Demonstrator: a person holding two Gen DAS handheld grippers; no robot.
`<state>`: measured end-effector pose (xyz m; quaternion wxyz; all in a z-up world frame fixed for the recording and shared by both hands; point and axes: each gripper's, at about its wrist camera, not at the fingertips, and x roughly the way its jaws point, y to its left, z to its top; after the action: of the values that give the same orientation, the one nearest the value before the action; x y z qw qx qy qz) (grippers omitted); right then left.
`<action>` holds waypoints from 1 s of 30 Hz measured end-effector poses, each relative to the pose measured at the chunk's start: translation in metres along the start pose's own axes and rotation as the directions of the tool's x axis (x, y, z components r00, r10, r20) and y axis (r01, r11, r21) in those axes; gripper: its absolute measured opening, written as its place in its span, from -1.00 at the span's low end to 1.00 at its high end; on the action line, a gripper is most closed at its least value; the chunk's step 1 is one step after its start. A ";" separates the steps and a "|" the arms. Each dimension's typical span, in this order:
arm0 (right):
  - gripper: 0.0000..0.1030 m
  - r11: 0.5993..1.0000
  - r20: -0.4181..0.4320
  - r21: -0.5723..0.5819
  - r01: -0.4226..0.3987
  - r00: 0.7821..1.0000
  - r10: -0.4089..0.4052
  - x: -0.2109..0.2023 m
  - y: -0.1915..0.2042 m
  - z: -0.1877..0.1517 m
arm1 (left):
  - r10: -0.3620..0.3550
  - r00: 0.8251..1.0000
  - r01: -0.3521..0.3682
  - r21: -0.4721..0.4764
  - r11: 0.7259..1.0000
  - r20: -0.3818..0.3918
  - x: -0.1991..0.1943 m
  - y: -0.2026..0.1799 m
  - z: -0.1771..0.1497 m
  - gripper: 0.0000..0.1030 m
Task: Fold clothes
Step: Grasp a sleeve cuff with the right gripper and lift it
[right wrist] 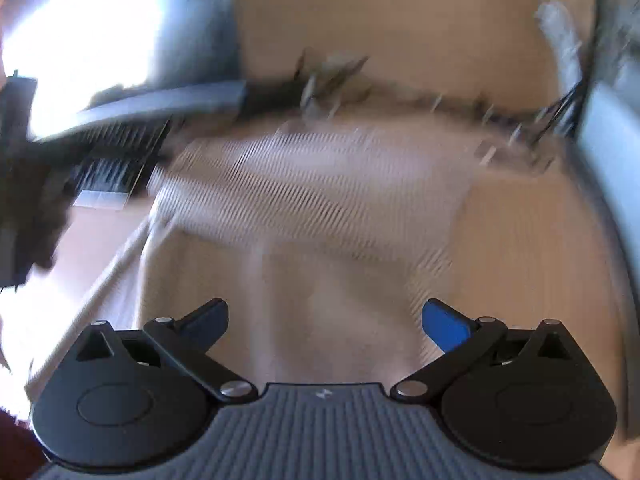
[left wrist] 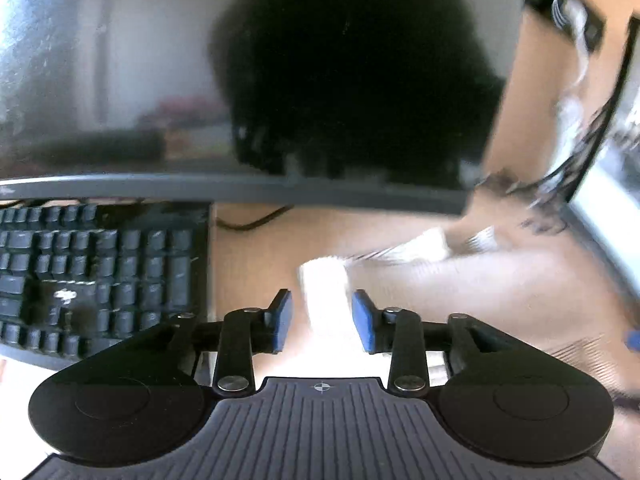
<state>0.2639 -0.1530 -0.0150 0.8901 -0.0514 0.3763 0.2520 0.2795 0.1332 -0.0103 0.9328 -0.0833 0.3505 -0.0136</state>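
Two grippers are in my hands, and neither one holds cloth at this moment. My left gripper [left wrist: 322, 320] has its blue pads partly apart, with a pale strip of the garment [left wrist: 326, 292] lying in the gap between them; I cannot tell if the pads touch it. My right gripper [right wrist: 325, 326] is spread wide, and below it, toward 12 o'clock, the striped garment [right wrist: 312, 196] lies flat on the wooden desk [right wrist: 520, 220].

Both views are blurred, so I judge that the tools are moving fast. This is my first worry: if I close in such motion, I may catch only one thin layer, or nothing, and the fold will be crooked.

In the left view the keyboard [left wrist: 100, 272] is at 9 o'clock, just beside the cloth, and the monitor [left wrist: 240, 80] stands at 12 o'clock. At 2 o'clock some dark cables [left wrist: 580, 140] hang near the garment's far end. If I drag the cloth, it could pull these cables or sweep against the keyboard.

The strong light also hides the near edge of the cloth from me.
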 end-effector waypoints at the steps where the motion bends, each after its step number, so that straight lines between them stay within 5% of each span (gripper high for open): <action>1: 0.92 1.000 0.038 0.004 0.019 0.999 -0.020 -0.002 -0.005 0.011 | -0.040 0.999 0.041 -0.009 0.999 0.009 -0.004 -0.003 0.003 -0.07; 4: 0.43 0.999 0.075 0.000 0.037 0.996 -0.037 0.011 -0.015 0.038 | -0.179 0.984 0.179 -0.022 0.984 0.014 -0.004 -0.017 0.007 0.02; 6: 0.27 1.000 0.034 -0.002 0.030 0.999 -0.030 0.033 -0.017 0.047 | -0.214 0.976 0.213 -0.037 0.976 -0.025 0.008 -0.024 0.002 0.07; 10: -0.09 1.000 -0.106 -0.014 0.025 0.994 -0.027 0.082 -0.022 0.044 | -0.192 0.974 0.181 -0.102 0.978 -0.120 0.038 -0.016 -0.021 -0.02; 15: -0.09 0.998 -0.092 -0.048 -0.034 0.995 0.029 0.082 -0.021 0.051 | -0.218 0.969 0.185 -0.247 0.951 -0.117 0.036 -0.004 -0.015 0.04; 21: -0.21 0.997 0.008 -0.044 -0.064 0.998 0.064 0.100 -0.025 0.102 | -0.146 0.985 0.115 -0.270 0.956 -0.097 0.003 -0.007 -0.010 0.75; 26: -0.23 0.997 -0.037 0.021 -0.068 0.997 0.069 0.160 -0.035 0.121 | -0.090 0.992 0.056 -0.323 0.945 -0.091 -0.039 0.009 -0.023 0.85; 30: -0.86 0.997 -0.099 0.028 -0.078 0.992 0.081 0.190 -0.029 0.110 | -0.058 0.994 0.014 -0.408 0.913 -0.095 -0.065 0.032 -0.039 0.88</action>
<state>0.4612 -0.0692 -0.0714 0.8599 -0.0380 0.4252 0.2798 0.2040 0.1647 -0.0027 0.8749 -0.2810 0.3927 0.0380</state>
